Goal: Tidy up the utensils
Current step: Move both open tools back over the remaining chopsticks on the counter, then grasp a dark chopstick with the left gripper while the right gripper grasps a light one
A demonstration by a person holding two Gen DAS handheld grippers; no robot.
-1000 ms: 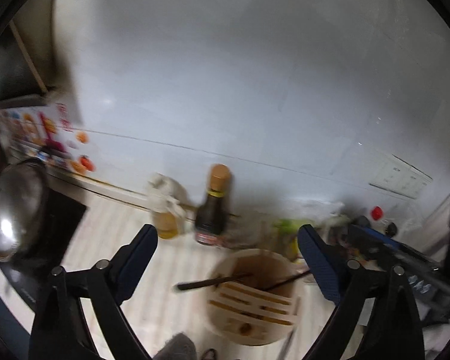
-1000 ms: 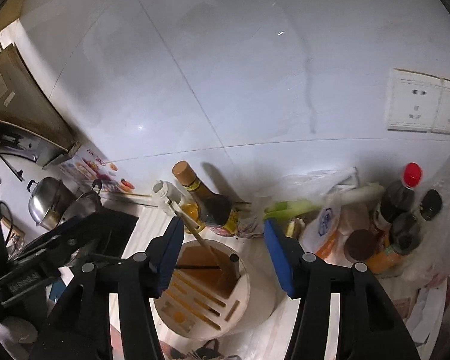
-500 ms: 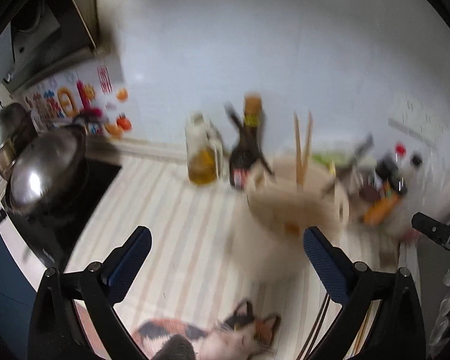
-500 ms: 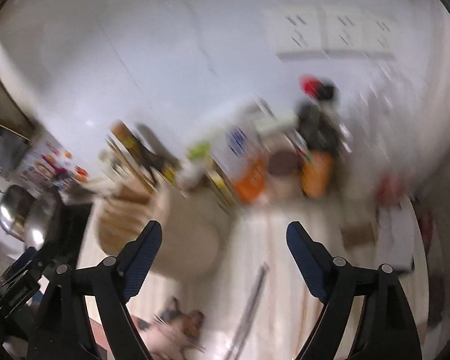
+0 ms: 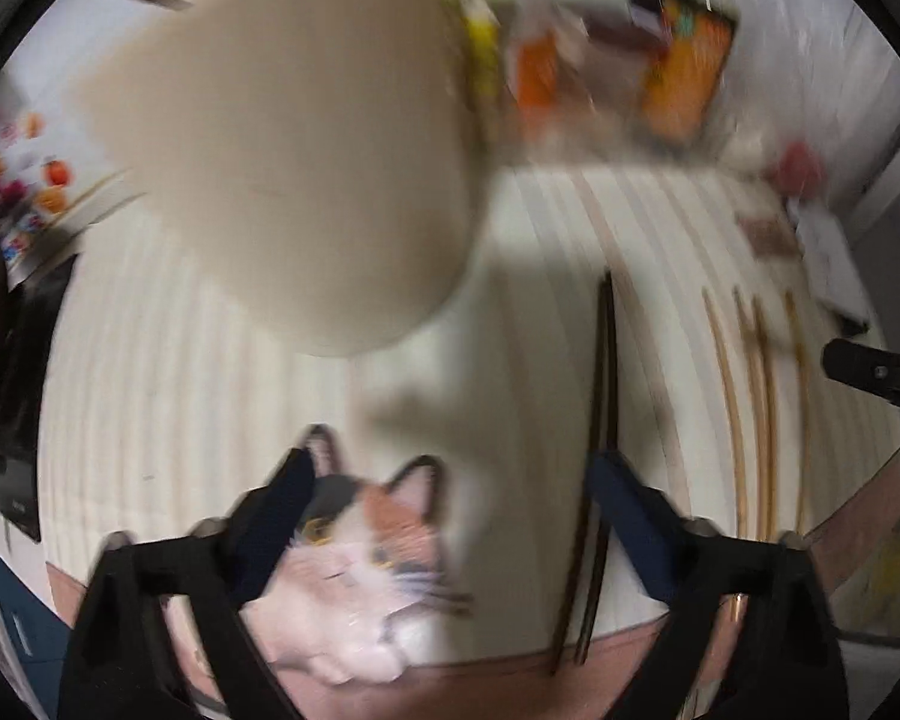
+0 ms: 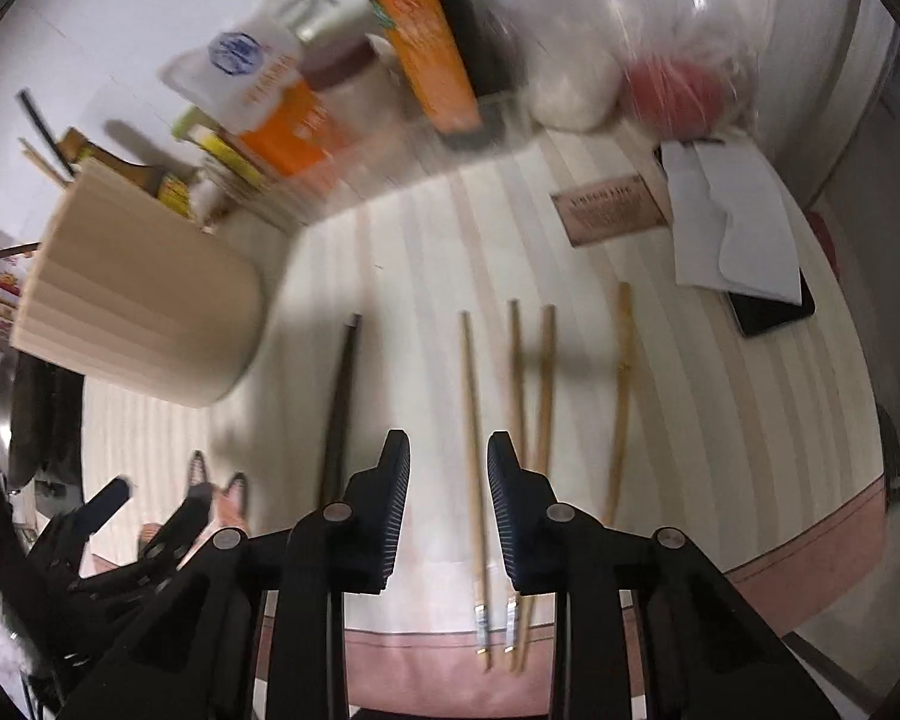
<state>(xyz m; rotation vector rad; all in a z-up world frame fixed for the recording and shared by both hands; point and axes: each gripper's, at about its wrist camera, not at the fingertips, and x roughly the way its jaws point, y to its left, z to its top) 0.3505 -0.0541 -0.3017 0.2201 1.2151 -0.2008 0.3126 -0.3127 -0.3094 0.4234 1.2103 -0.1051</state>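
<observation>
A beige ribbed utensil holder (image 5: 282, 168) stands at the back left of the striped mat (image 5: 528, 228), seen also in the right wrist view as the holder (image 6: 132, 300). Two dark chopsticks (image 5: 600, 420) lie on the mat just inside the right finger of my left gripper (image 5: 450, 474). Its jaws are wide and closing, pressing on nothing. Several wooden chopsticks (image 6: 546, 384) lie side by side. One wooden chopstick (image 6: 471, 420) runs between the fingers of my right gripper (image 6: 448, 450). Those jaws are narrow and closing, with a gap still showing on both sides.
Bottles, cartons and bags (image 6: 426, 48) crowd the back along the wall. A brown card (image 6: 609, 210), white paper (image 6: 726, 222) and a black phone (image 6: 768, 306) lie at the right. A black stove (image 5: 6, 360) sits at the left. A cat picture (image 5: 360, 540) marks the mat's front.
Both grippers have come down from above the holder and tipped toward the mat. The views swung from the wall to the chopsticks. The right jaws have narrowed a lot, the left a little.
</observation>
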